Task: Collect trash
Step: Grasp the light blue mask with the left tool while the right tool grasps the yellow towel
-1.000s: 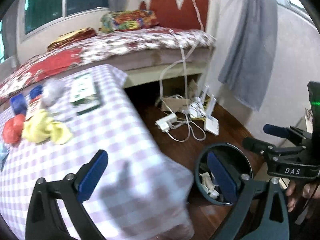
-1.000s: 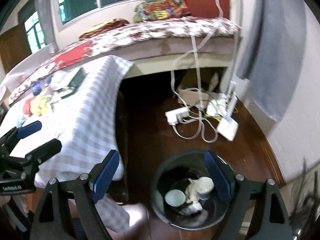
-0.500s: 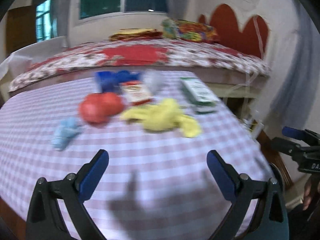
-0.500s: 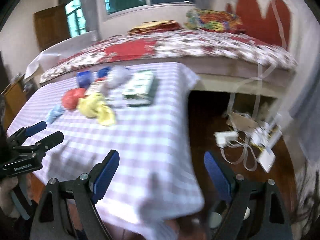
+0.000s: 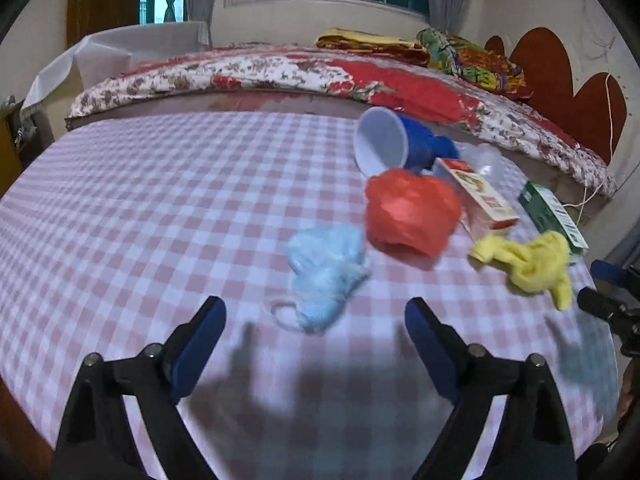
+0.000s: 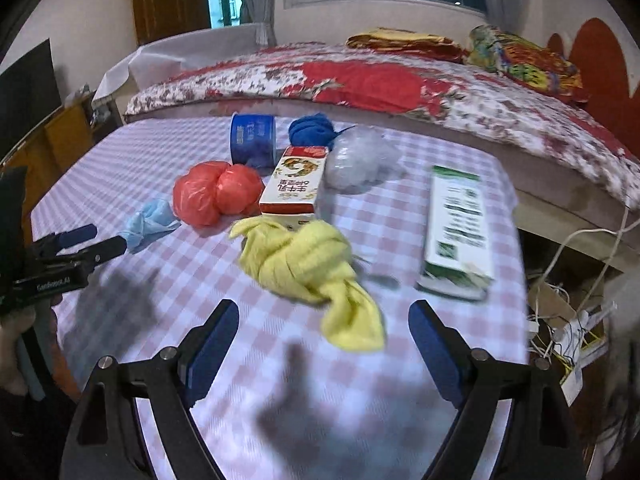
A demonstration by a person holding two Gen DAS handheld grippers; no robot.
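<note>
While both grippers hover unclenched and empty, left gripper point(image 5: 312, 330) has crumpled pale-blue face mask point(image 5: 326, 276) straight ahead between fingers; right gripper point(image 6: 322, 334) nearer knotted yellow cloth point(image 6: 308, 268), tail trailing toward right finger.

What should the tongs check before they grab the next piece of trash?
1. Left tongs open and empty: ok.
2. Right tongs open and empty: ok.
3. Light blue wad lies right ahead of the left tongs: ok.
4. Yellow cloth lies right ahead of the right tongs: ok.
5. Yellow cloth free of the milk carton: cannot tell, they overlap.
6. Trash bin in sight for dropping: not ok, neither view shows it.
</note>
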